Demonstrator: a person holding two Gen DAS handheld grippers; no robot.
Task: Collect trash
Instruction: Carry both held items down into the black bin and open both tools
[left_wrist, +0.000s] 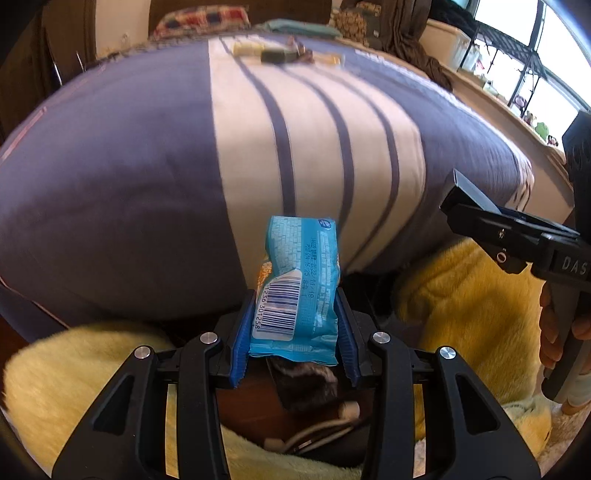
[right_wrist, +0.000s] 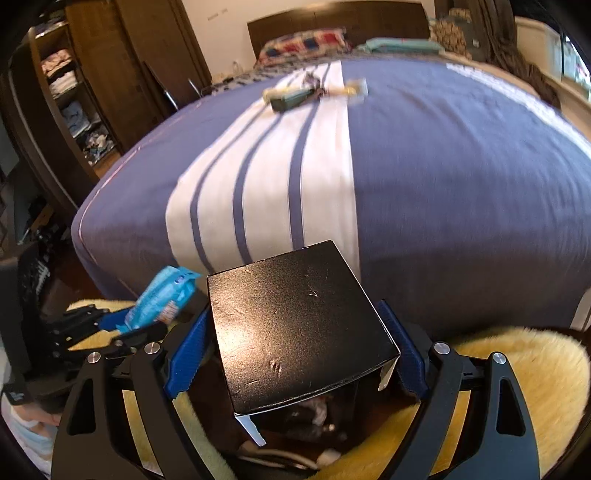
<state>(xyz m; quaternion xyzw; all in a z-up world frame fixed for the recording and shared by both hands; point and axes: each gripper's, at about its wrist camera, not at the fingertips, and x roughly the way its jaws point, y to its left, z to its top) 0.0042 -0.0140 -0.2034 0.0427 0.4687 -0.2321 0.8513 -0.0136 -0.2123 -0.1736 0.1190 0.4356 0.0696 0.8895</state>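
My left gripper (left_wrist: 293, 325) clamps one blue wrapper (left_wrist: 301, 280); my right gripper (right_wrist: 295, 354) clamps one black box (right_wrist: 299, 325). Several blurred items (right_wrist: 314, 92), uncountable, lie far across the bed (right_wrist: 461, 184).

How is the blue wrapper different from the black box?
The blue wrapper is thin, crinkly and printed with a barcode; the black box is stiff, plain and flat-sided. The wrapper sits in the left tool; the box fills the wider-spread right tool, with an end flap open. Both are gripped between blue pads, held near the striped bed.
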